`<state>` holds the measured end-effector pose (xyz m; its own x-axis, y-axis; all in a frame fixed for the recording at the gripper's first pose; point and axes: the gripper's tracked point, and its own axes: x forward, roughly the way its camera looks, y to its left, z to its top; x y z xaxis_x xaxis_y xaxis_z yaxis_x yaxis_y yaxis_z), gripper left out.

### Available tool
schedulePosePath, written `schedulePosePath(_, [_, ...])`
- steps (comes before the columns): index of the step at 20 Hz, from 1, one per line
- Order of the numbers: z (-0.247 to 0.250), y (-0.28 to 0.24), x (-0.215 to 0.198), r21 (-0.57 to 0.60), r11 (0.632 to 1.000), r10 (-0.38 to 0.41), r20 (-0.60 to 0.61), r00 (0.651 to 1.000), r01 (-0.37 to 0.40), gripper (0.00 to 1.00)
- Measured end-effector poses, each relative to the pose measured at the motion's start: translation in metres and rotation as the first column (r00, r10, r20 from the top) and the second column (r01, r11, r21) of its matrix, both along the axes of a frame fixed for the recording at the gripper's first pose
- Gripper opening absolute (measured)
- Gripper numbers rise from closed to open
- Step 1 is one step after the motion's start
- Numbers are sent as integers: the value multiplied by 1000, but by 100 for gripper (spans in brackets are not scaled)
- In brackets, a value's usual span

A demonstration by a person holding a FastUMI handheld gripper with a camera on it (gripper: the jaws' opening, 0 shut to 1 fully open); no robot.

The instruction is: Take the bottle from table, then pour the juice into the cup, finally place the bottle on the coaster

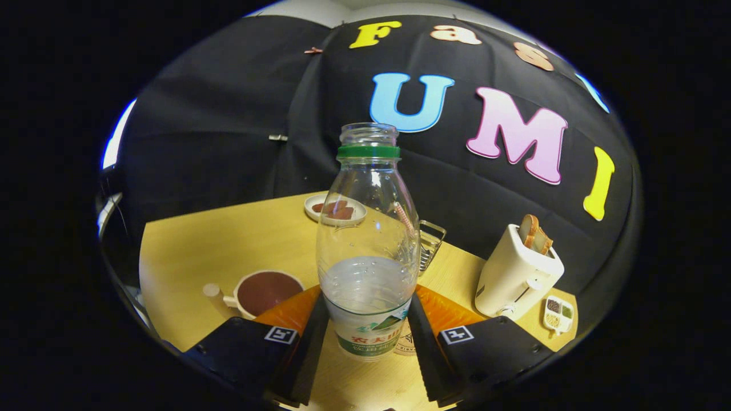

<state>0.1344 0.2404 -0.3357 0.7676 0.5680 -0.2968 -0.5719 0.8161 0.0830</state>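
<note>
The jaws are closed onto the lower body of the water bottle (368, 251), one finger pressing each side at the label, so it stands upright and capless between them. That low grip suits an upright carry, with the liquid sitting in the bottom third. The bottle looks lifted just over the coaster (406, 344) on the desk (228, 240). The cup (266, 292) sits beside the left finger, dark inside. A toaster (517, 274) stands off right.

Staged breakfast booth: black cloth wall (228, 131), wooden table (228, 245), toaster (514, 277).
</note>
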Motion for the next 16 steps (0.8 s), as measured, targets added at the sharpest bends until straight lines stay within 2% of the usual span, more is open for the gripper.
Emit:
schedulePosePath(4, [5, -16, 28, 133, 989, -62, -32, 998, 65, 76])
schedulePosePath(6, [-4, -22, 44, 162, 982, -91, -49, 995, 98, 76])
schedulePosePath(16, [-44, -43, 78, 102, 979, -171, -68, 983, 177, 77])
